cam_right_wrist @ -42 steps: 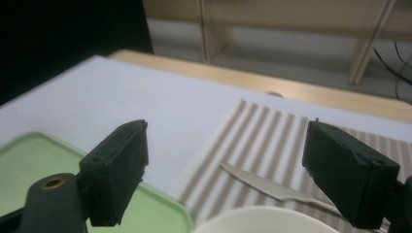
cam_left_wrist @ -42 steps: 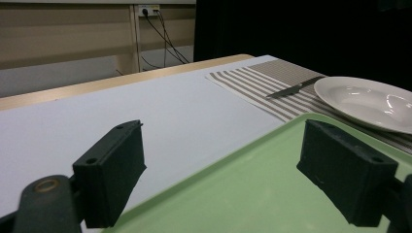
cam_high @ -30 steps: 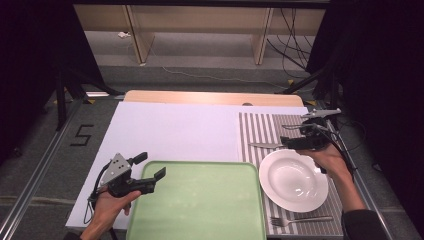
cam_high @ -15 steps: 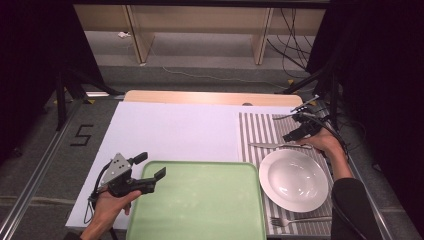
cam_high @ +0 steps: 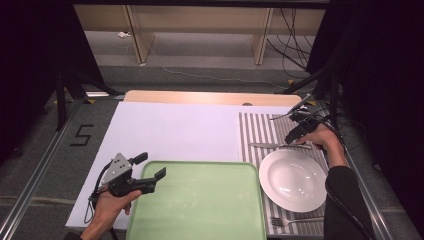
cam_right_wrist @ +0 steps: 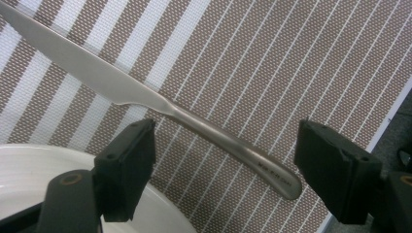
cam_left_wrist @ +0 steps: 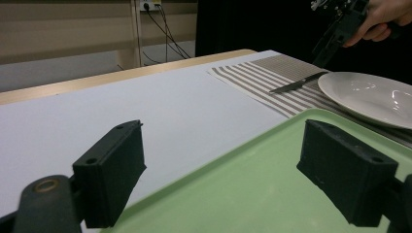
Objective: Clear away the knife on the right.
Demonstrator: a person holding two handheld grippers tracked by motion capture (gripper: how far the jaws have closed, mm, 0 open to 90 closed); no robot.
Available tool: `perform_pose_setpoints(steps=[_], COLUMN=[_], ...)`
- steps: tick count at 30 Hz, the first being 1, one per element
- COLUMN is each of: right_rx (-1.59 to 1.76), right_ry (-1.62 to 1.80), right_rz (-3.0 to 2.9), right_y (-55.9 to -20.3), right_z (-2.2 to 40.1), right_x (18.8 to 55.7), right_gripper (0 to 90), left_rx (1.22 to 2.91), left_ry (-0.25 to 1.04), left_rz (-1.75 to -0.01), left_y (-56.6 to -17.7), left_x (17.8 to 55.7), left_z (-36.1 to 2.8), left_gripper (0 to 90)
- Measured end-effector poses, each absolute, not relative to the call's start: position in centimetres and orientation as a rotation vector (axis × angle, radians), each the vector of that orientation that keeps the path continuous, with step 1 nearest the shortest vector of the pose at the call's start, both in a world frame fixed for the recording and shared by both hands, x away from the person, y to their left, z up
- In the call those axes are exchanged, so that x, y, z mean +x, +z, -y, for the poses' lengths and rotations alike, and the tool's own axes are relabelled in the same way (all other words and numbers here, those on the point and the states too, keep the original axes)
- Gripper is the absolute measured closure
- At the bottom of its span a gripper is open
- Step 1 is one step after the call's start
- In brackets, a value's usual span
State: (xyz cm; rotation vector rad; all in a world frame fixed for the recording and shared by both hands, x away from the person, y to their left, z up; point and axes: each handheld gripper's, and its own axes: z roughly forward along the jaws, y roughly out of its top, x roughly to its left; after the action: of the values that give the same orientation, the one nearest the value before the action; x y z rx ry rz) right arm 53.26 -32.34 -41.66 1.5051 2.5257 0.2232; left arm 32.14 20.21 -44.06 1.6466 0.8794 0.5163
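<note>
Knife (cam_high: 277,145) first: from the high view it lies flat on the striped placemat (cam_high: 255,131), just beyond the far rim of the white plate (cam_high: 292,180), blade toward the middle of the surface (cam_high: 170,130). Your right claw (cam_high: 295,136) sits over the handle end, so the grab will land on the thick part, not the blade. Your left claw (cam_high: 150,172) rests at the near left corner of the green tray (cam_high: 200,205), jaws apart and holding nothing, parked out of the way. A fork (cam_high: 295,220) lies on the mat on the near side of the plate.

In the left gripper view the left claw (cam_left_wrist: 218,170) stands wide over the tray's edge (cam_left_wrist: 272,131), empty; the knife (cam_left_wrist: 296,83) and plate (cam_left_wrist: 369,94) lie beyond.

In the right gripper view the right claw (cam_right_wrist: 226,170) straddles the knife handle (cam_right_wrist: 243,153), jaws spread and just closing in slightly, pads not yet touching it. The handle runs slantwise between the jaws, so squaring up would likely help.
</note>
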Motion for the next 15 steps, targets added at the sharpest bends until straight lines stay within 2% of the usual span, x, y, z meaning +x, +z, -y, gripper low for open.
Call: perform_pose_setpoints(steps=[15], right_rx=[1.504], right_ry=[0.094], right_rz=[-2.607], right_y=[-43.6], right_z=[32.2], right_x=[54.3], right_gripper=[27.9], left_rx=[1.649], left_ry=[0.509], left_rz=[-0.872], left_y=[-44.2], left_x=[32.3], left_z=[-20.1], left_gripper=[15.8])
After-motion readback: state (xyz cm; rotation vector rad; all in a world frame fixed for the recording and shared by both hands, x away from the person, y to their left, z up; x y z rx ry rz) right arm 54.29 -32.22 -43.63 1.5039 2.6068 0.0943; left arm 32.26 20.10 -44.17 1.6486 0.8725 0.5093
